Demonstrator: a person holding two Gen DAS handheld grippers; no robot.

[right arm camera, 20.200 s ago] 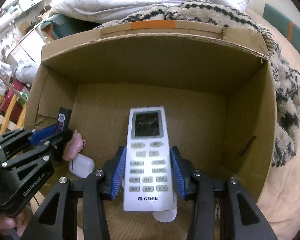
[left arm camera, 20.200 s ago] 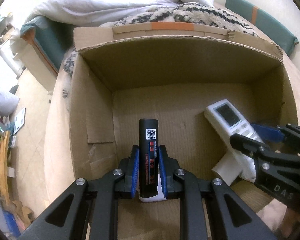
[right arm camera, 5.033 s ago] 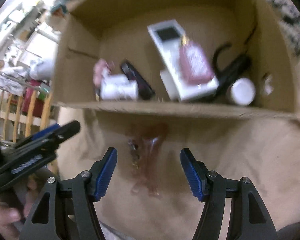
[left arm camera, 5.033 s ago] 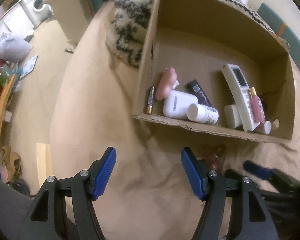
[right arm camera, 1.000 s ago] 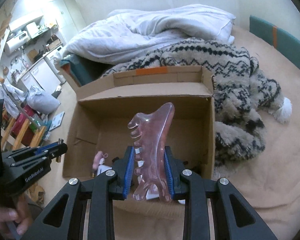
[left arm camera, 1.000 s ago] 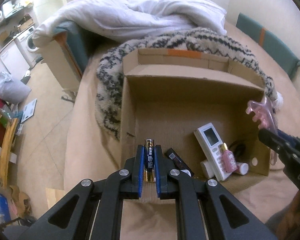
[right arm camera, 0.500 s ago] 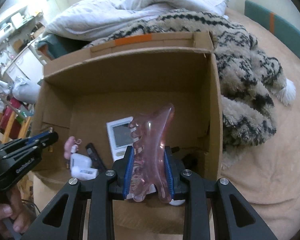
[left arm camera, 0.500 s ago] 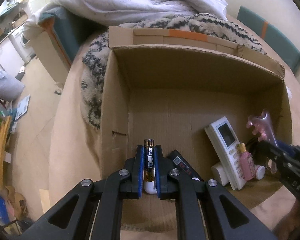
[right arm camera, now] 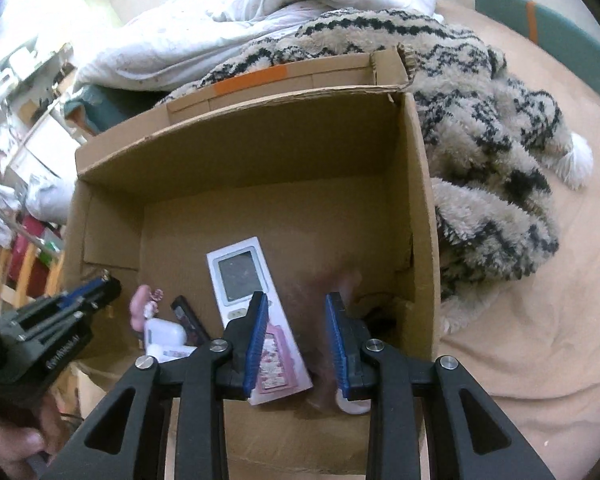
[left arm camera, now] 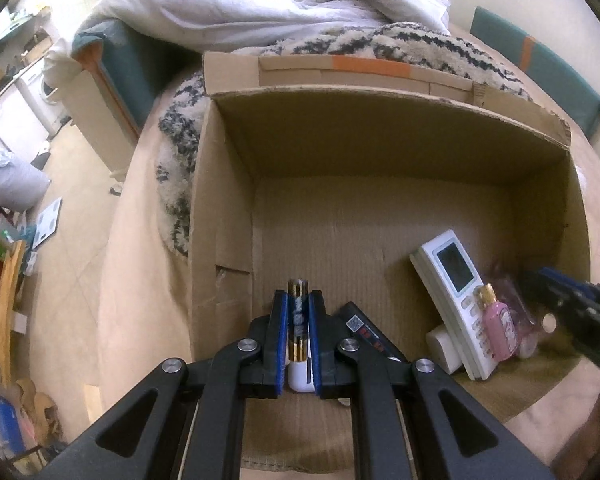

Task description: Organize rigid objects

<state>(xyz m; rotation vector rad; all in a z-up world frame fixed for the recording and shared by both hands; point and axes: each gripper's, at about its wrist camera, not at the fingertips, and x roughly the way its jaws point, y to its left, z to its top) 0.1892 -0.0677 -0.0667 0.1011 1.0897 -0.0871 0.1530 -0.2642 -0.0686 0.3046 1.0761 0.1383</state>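
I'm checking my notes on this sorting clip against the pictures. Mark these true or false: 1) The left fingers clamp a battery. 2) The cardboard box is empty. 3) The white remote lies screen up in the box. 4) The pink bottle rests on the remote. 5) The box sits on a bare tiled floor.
1) True: the left gripper pinches a gold and black battery.
2) False: the cardboard box holds several items.
3) True: the white remote shows its screen.
4) True: the pink bottle lies on the remote's keypad end.
5) False: the box stands on a tan sheet, beside a patterned blanket.
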